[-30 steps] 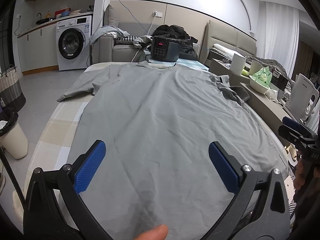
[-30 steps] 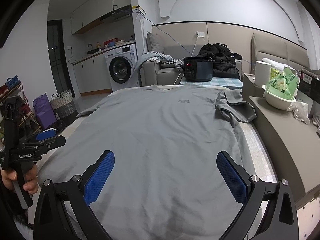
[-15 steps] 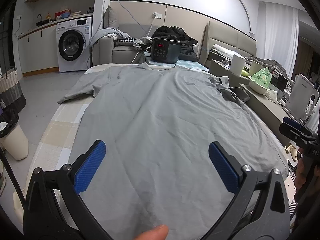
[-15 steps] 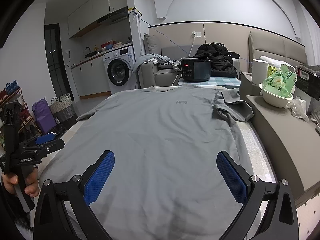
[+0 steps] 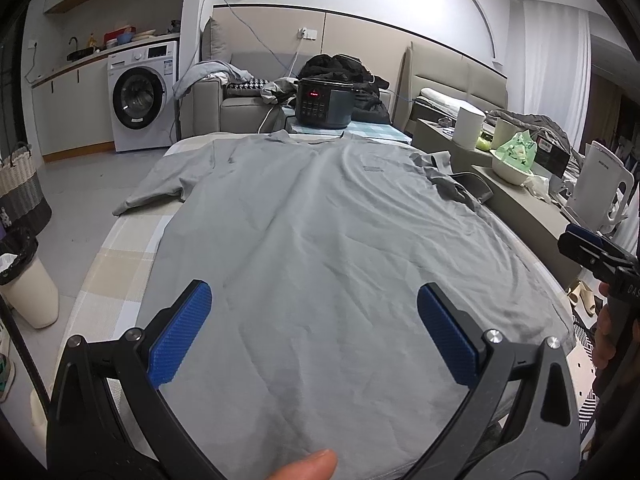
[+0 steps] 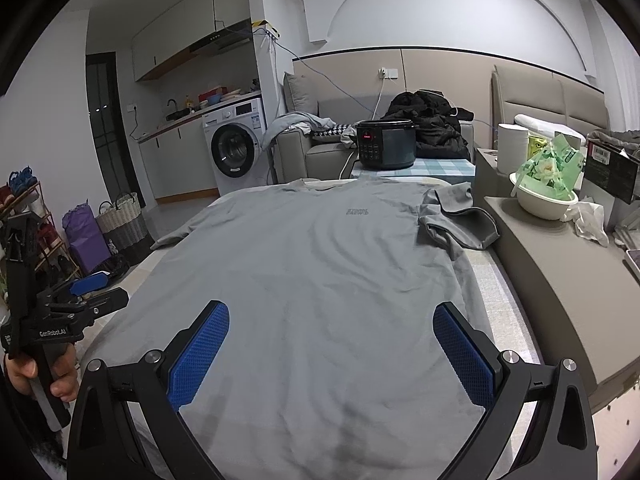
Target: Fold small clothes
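A: Biggest thing first: the grey T-shirt [image 5: 320, 248] lies spread flat, front up, over the bed [image 5: 120, 264], collar at the far end by the rice cooker [image 5: 324, 102]. Nothing folded yet.

B: What's changed over the last second?

A: Both cameras have pulled back and lifted a bit. More of the shirt shows now, the collar sits lower in each view. The shirt itself hasn't shifted; its right sleeve [image 6: 456, 220] stays bunched against the side counter [image 6: 560, 272], left sleeve [image 5: 156, 188] out flat.

B: Tongs?

A: Left tongs [image 5: 316, 336] gape wide over the hem, holding nothing. Right tongs [image 6: 330, 354] the same, spread apart and empty.

B: Meaning?

A: I'd say they're lining up for the first grab, likely a hem or that crumpled sleeve.
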The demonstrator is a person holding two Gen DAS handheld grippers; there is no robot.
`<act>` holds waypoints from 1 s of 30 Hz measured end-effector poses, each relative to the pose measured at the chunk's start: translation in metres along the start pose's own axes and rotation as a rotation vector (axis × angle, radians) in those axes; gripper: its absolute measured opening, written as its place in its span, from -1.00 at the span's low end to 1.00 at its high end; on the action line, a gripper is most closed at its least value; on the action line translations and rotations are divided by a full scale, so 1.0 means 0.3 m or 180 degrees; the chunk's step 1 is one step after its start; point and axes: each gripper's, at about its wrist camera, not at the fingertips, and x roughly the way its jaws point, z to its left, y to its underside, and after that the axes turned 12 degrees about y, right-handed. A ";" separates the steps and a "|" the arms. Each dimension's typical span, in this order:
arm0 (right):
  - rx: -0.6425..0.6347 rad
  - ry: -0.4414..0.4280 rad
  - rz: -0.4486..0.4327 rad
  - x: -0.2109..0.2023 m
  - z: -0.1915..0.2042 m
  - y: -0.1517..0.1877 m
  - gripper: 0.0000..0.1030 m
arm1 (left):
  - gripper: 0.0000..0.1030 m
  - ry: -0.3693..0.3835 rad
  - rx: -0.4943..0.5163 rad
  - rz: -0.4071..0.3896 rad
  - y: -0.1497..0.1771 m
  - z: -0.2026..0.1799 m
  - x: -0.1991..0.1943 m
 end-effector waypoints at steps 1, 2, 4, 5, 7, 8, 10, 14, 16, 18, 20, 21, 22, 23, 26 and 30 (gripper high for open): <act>-0.0010 0.0004 -0.0002 -0.003 0.002 -0.001 1.00 | 0.98 0.0000 0.0005 -0.0002 0.001 -0.001 -0.004; -0.0019 0.0010 -0.0001 -0.004 0.005 -0.002 1.00 | 0.98 0.0000 0.0009 -0.0005 0.001 -0.003 -0.009; -0.0036 0.0016 -0.0013 -0.013 0.011 -0.001 1.00 | 0.98 0.0001 0.0019 -0.0017 -0.002 -0.008 -0.020; -0.0041 0.0017 -0.0015 -0.017 0.013 0.001 1.00 | 0.98 -0.0001 0.0022 -0.0022 -0.003 -0.009 -0.024; -0.0050 0.0018 -0.0011 -0.022 0.015 0.002 1.00 | 0.98 -0.0001 0.0032 -0.0029 -0.006 -0.015 -0.031; -0.0056 0.0023 -0.0008 -0.021 0.013 0.002 1.00 | 0.98 -0.0006 0.0039 -0.0033 -0.007 -0.018 -0.036; -0.0063 0.0038 -0.0010 -0.026 0.014 0.004 1.00 | 0.98 -0.0010 0.0046 -0.0042 -0.008 -0.021 -0.044; -0.0054 0.0048 0.0000 -0.028 0.013 0.008 1.00 | 0.98 -0.0017 0.0057 -0.0051 -0.010 -0.026 -0.057; -0.0042 0.0060 0.0016 -0.026 0.013 0.008 1.00 | 0.98 -0.0015 0.0054 -0.0056 -0.010 -0.025 -0.065; -0.0034 0.0060 0.0024 -0.025 0.015 0.009 1.00 | 0.98 -0.0029 0.0054 -0.0061 -0.011 -0.025 -0.069; -0.0056 0.0075 0.0053 -0.021 0.022 0.012 1.00 | 0.98 -0.0043 0.0055 -0.0079 -0.013 -0.027 -0.081; -0.0063 0.0089 0.0059 -0.017 0.022 0.012 1.00 | 0.98 -0.0043 0.0054 -0.0084 -0.013 -0.026 -0.085; -0.0075 0.0107 0.0072 -0.014 0.025 0.015 1.00 | 0.98 -0.0045 0.0056 -0.0088 -0.014 -0.028 -0.091; -0.0080 0.0110 0.0090 -0.012 0.025 0.016 1.00 | 0.98 -0.0047 0.0059 -0.0084 -0.015 -0.028 -0.093; -0.0061 0.0107 0.0113 -0.006 0.019 0.018 1.00 | 0.98 -0.0039 0.0058 -0.0078 -0.014 -0.024 -0.097; -0.0033 0.0126 0.0119 -0.003 0.009 0.020 1.00 | 0.98 -0.0032 0.0050 -0.0052 -0.013 -0.016 -0.101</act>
